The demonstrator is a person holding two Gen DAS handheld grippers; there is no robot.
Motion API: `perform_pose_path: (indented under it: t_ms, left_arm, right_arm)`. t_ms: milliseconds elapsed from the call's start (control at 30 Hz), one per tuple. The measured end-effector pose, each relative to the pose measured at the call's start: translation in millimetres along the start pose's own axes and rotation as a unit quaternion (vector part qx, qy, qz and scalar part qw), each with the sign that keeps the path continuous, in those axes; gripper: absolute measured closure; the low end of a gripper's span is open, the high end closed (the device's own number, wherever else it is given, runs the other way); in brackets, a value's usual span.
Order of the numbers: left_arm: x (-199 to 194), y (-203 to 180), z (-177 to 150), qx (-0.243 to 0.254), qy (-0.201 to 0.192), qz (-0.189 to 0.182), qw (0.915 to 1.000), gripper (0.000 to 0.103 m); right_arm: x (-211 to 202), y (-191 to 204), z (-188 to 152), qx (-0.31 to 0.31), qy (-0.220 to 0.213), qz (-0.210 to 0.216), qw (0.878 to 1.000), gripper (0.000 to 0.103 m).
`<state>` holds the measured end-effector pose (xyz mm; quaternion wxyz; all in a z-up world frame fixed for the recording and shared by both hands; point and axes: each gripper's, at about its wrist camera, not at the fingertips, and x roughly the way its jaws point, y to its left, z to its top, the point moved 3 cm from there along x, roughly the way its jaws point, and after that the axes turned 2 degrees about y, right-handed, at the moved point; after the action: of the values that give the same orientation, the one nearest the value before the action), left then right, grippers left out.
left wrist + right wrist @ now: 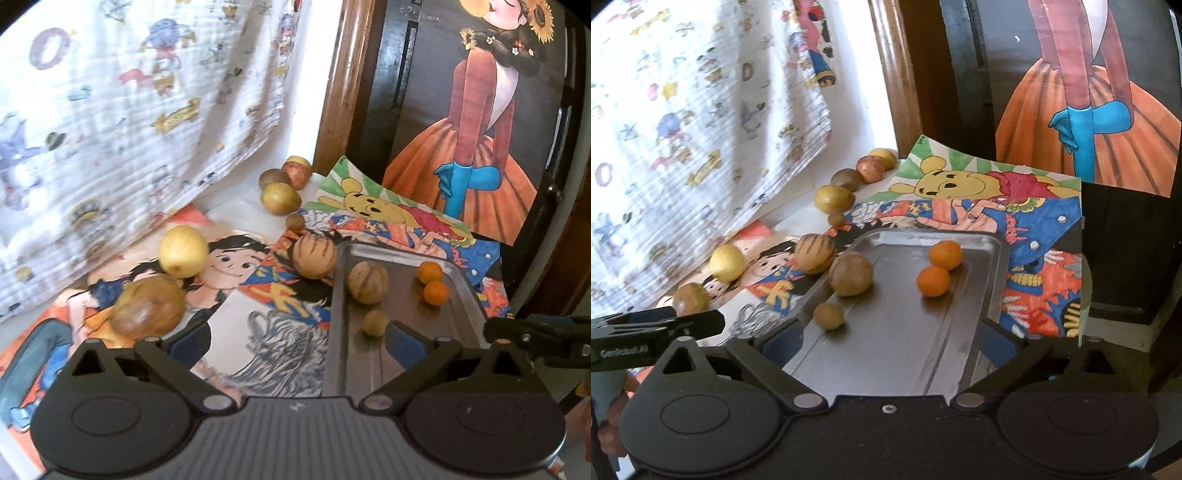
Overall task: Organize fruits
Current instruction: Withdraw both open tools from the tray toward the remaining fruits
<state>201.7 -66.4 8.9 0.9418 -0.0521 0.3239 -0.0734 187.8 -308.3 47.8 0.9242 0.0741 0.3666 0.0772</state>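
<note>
Hanging spread wide with nothing between their blue pads, the left gripper [297, 341] and right gripper [888, 334] sit at six o'clock over the near end of the tray [982, 243]. The likely trouble is rolling: every fruit is round, the tray's metal floor is slick, and a nudge on its rim or a drop from height could send the two oranges [945, 254] or the striped ball [850, 274] and small brown fruit [829, 315] off. Outside, at nine to eleven o'clock, a brown fruit [147, 313], a lemon [183, 251], another striped ball [314, 256] touching the tray's edge, and a far cluster [280, 199] lie on loose drawings, which could slip under a clumsy grab.
</note>
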Motion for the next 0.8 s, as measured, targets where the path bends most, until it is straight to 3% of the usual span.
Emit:
perform_pose_path:
  t_ms: [267, 567, 800]
  left_arm:
    - [-23.3, 11.9, -20.1, 0.023, 0.019, 0.012, 0.9995, 0.001]
    - [-47.4, 32.7, -38.6, 0.011, 0.025, 0.03, 0.9992, 0.001]
    - [-53.1, 55.7, -47.5, -0.004, 0.044, 0.063, 0.997, 0.001]
  right_arm:
    - [-15.7, 23.1, -24.6, 0.008, 0.034, -0.003, 0.999, 0.001]
    - [-22.8, 44.8, -59.2, 0.027, 0.107, -0.007, 0.994, 0.001]
    - [-17.5, 72.7, -70.8, 0.001, 0.148, 0.01, 0.989, 0.001]
